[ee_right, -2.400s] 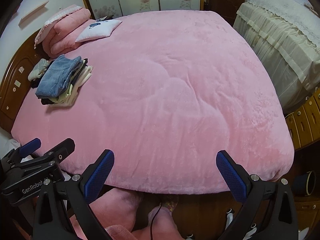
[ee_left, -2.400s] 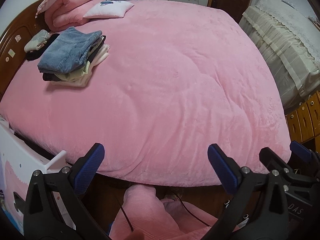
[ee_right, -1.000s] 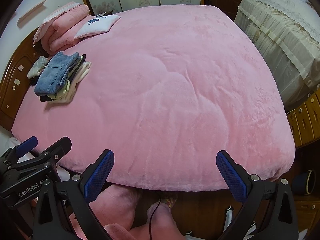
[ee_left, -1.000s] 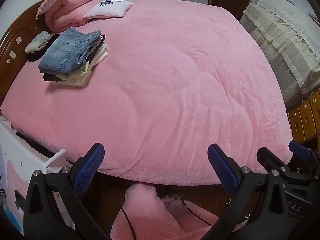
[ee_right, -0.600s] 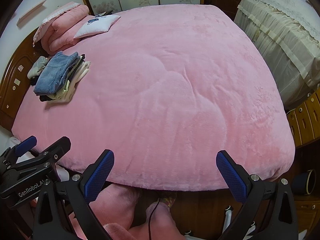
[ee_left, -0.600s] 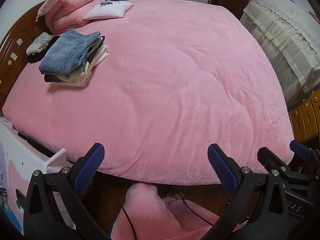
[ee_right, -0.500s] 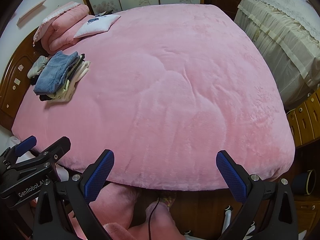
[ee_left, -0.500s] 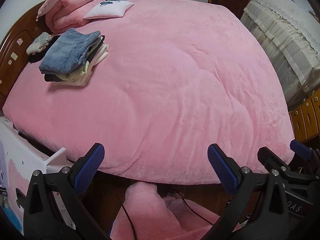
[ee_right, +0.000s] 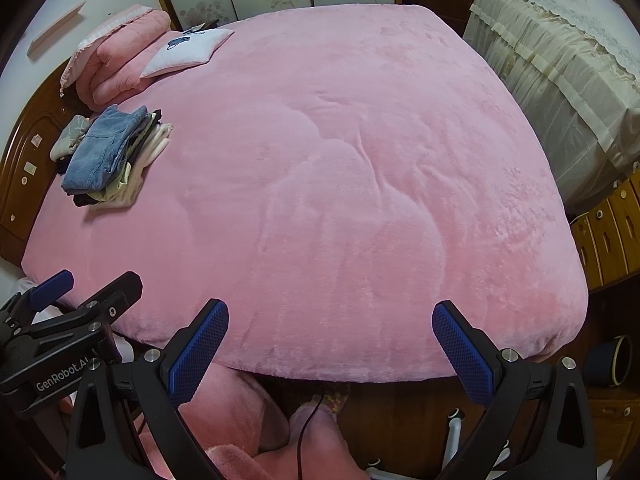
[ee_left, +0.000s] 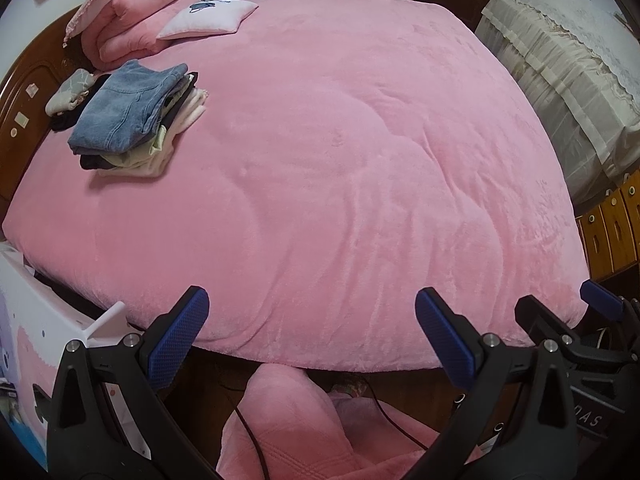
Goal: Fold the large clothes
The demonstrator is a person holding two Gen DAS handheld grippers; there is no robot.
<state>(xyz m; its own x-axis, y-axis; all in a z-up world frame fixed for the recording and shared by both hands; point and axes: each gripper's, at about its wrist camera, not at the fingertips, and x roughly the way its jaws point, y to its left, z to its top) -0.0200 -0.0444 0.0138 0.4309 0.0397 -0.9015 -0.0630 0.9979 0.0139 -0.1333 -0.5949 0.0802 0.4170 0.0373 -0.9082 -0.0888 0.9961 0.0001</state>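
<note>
Pink plush bed cover (ee_left: 340, 160) lies bare, little shifted over the last seconds; we hold left gripper (ee_left: 308, 336) and right gripper (ee_right: 328, 344) wide and empty, folded stack (ee_left: 132, 120) at ten o'clock, suggesting folding is finished.

Very little differs from the earlier pictures. In the left wrist view the stack of folded clothes (ee_left: 132, 120) at the far left of the bed (ee_left: 340, 140) sits slightly further right and lower than 2.4 s ago, a small drift of the camera. In the right wrist view the same stack (ee_right: 108, 152) and the bed (ee_right: 340, 160) have drifted slightly in frame.
</note>
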